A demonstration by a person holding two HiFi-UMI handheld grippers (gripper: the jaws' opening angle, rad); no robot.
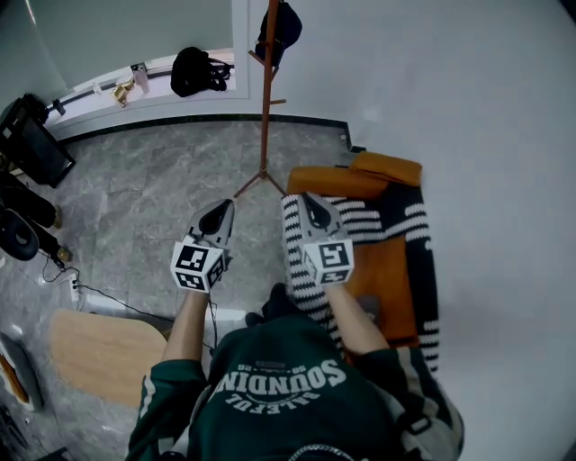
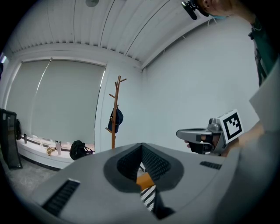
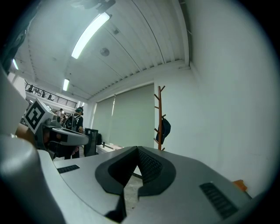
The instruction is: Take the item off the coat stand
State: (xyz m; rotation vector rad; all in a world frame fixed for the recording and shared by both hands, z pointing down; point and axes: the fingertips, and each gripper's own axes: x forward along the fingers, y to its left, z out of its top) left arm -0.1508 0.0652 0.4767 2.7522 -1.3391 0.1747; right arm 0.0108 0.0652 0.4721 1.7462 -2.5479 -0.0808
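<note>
The left tool and the right tool are both closed tip to tip on nothing, held side by side in the air. Well apart from them, at the far edge of the grey floor, stands the coat stand, a dark cap hanging near its top. An orange armchair with a striped blanket sits under the right tool

Orange armchair, striped blanket, black bag
</note>
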